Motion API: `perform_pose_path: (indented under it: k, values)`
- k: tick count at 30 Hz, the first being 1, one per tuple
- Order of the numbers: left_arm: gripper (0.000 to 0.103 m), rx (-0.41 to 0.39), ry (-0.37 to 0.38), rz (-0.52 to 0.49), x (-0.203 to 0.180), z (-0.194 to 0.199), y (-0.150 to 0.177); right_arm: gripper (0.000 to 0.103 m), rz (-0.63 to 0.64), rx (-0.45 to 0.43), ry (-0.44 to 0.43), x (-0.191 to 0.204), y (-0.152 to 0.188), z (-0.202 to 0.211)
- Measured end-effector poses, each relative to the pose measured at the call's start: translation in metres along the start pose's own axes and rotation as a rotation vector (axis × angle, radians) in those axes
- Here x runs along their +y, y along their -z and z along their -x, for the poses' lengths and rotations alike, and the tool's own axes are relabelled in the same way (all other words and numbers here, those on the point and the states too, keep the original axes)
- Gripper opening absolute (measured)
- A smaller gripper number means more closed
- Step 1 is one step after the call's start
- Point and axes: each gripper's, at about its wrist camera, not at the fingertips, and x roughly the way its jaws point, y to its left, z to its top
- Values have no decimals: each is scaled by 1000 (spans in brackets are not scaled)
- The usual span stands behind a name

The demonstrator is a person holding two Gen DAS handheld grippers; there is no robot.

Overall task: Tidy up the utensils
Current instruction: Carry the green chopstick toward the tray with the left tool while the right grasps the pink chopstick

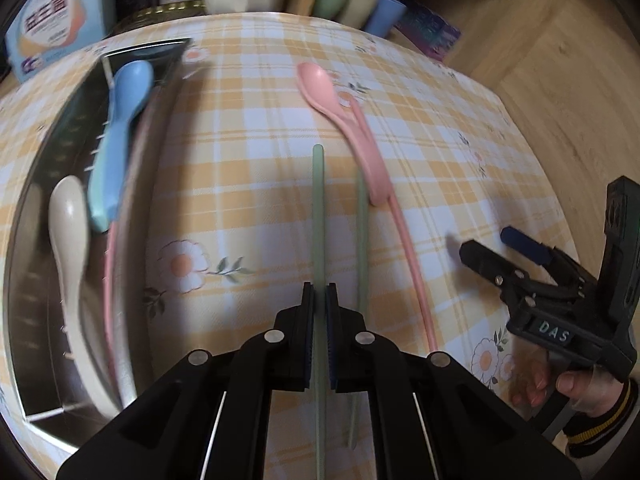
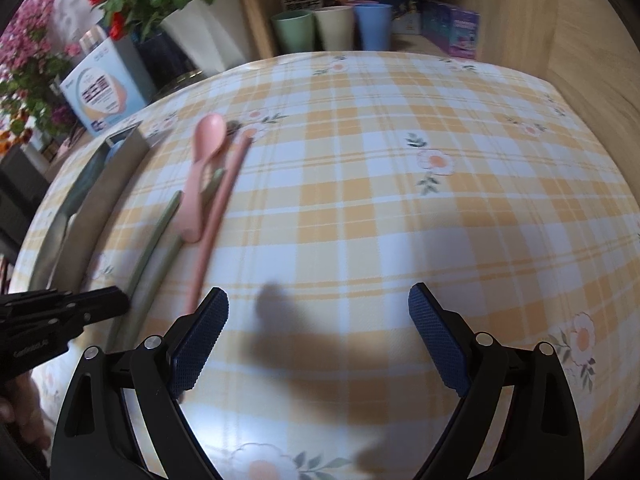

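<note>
My left gripper [image 1: 320, 294] is shut on a green chopstick [image 1: 318, 208], its far end pointing away over the checked tablecloth [image 1: 248, 184]. Just right of it, a second green chopstick [image 1: 362, 240] lies on the cloth with its far end under a pink spoon [image 1: 320, 88]. A pink chopstick [image 1: 404, 240] lies against that spoon. On the left, a metal tray [image 1: 44, 152] holds a blue spoon [image 1: 120, 132], a cream spoon [image 1: 70, 232] and a pink chopstick [image 1: 109, 280]. My right gripper [image 2: 318, 320] hovers open over bare cloth, right of the pink spoon [image 2: 200, 168] and green chopsticks [image 2: 160, 228].
Green, cream and blue cups [image 2: 332, 26] stand at the back edge beside printed boxes [image 2: 460, 32]. A white flower pot [image 2: 208, 28] and a blue box [image 2: 102, 88] sit behind the tray [image 2: 96, 208]. A wooden wall [image 2: 592, 40] bounds the right side.
</note>
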Motion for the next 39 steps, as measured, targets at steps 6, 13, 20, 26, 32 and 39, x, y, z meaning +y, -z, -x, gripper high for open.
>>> perform_pose_path:
  k: [6, 13, 20, 26, 32, 39]
  values:
    - [5, -85, 13, 47, 14, 31, -3, 57, 65, 18, -73, 33, -12, -7]
    - [5, -173, 26, 39, 22, 65, -5, 28, 189, 51, -6, 70, -24, -32]
    - [5, -198, 46, 76, 37, 76, -2, 8, 145, 58, 57, 75, -44, -44]
    - [5, -209, 57, 100, 47, 85, 2, 8, 95, 60, 99, 73, -54, -51]
    - [5, -214, 60, 123, 57, 88, 4, 6, 58, 75, 99, 72, -49, -46]
    - [5, -202, 62, 137, 59, 86, 6, 6, -34, 33, 62, 57, -34, -23]
